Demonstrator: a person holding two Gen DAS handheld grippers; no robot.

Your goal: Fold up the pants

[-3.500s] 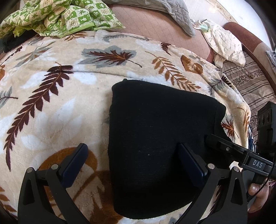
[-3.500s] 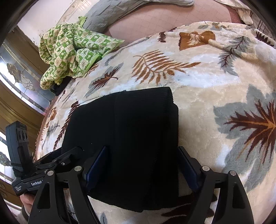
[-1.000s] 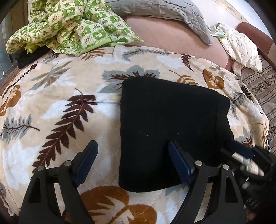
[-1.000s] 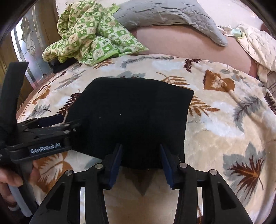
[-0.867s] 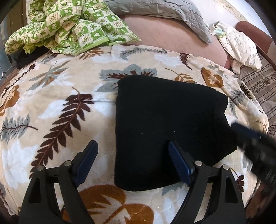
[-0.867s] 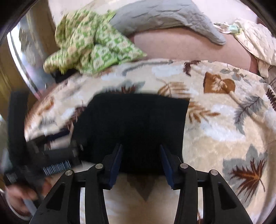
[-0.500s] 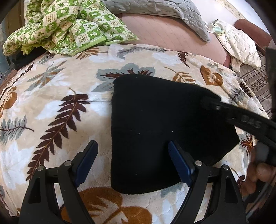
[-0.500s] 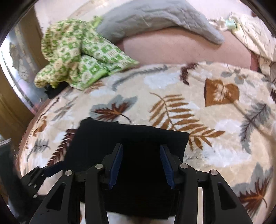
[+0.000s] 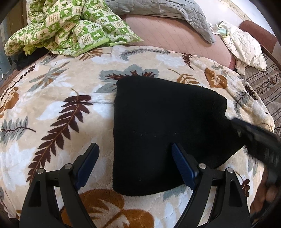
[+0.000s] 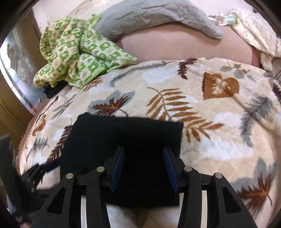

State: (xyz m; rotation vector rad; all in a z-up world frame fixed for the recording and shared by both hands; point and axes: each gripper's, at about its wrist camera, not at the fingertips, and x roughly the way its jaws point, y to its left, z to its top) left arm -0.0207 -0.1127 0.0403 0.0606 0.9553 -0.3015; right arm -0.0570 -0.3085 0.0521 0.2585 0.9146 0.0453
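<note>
Noted change since the earlier frames: right gripper (image 10: pixel 143 166) brought forward from the near hem to sit over the black folded pants (image 10: pixel 123 133), jaws drawn in from wide to a narrow gap. Showed black cloth between the fingers; could not tell whether the pads pressed on it or hung just above. Clamped nothing that the view made plain.

Found the left gripper (image 9: pixel 135 164) spread wide and low, straddling the left edge of the pants (image 9: pixel 166 122): left finger over bare leaf-print blanket (image 9: pixel 52 98), right finger over black cloth near the bundle's near edge. Held nothing.

Caught the right gripper (image 9: pixel 254 138) again in the left view, blurred, reaching in from the right side onto the bundle's right corner.

Judged the pants already down to a compact, nearly square packet lying flat on the blanket, directly ahead of both grippers, near edge almost under the fingertips. Saw no marked long axis. Took the right hand as nearer the packet's middle, the left as set at its side edge; reckoned any last fold or smoothing would start from that left edge.

Farther back, spotted a crumpled green checked quilt (image 9: pixel 70 26), then a grey quilted pillow (image 9: pixel 166 10) on the pink bed sheet (image 9: pixel 175 33).
</note>
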